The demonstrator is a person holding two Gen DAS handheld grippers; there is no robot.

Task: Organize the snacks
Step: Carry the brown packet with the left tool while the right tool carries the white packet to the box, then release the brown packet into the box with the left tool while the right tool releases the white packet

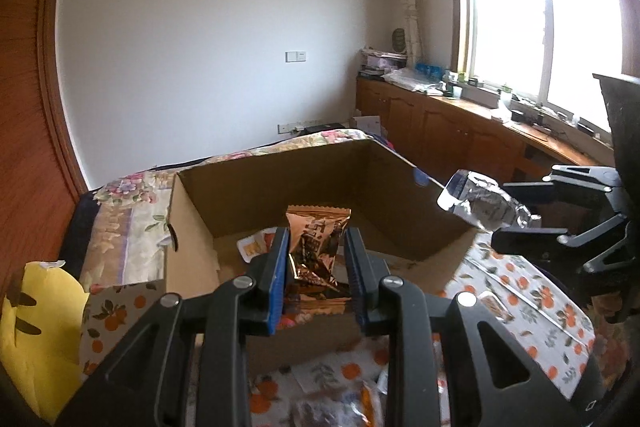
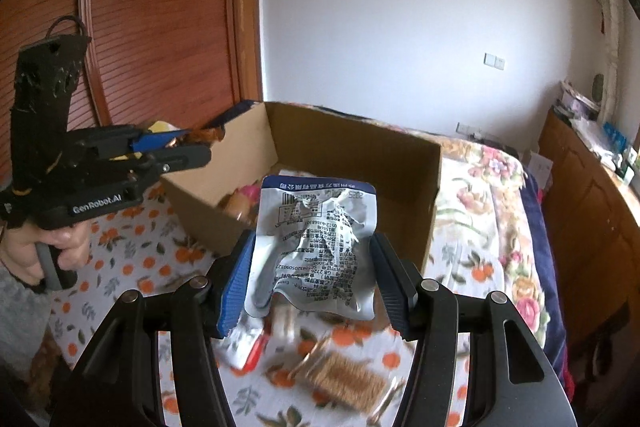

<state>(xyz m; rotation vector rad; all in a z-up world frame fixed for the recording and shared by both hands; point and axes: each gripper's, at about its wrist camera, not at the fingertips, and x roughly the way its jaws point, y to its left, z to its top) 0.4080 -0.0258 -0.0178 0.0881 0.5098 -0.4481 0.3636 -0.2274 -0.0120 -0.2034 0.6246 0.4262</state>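
left tongs (image 1: pixel 317 247) pinching brown packet (image 1: pixel 316 251) above box (image 1: pixel 192 211) rim | right tongs (image 2: pixel 314 283) pinching silver pouch (image 2: pixel 316 243) beside box

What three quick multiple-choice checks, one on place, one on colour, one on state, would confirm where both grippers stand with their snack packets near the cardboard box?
1. Where is the open brown cardboard box?
A. on a wooden floor
B. on the orange-print cloth
C. on the windowsill

2. What colour is the crinkled foil packet in the right gripper?
A. silver with a blue edge
B. plain green
C. red

3. What is the state of the left gripper?
A. open and empty
B. out of view
C. shut on the shiny copper-brown snack packet

Answers: 1 B, the box's base sits on the printed cloth. 2 A, silver foil with black print and a blue top band. 3 C, both blue pads press the packet's sides.
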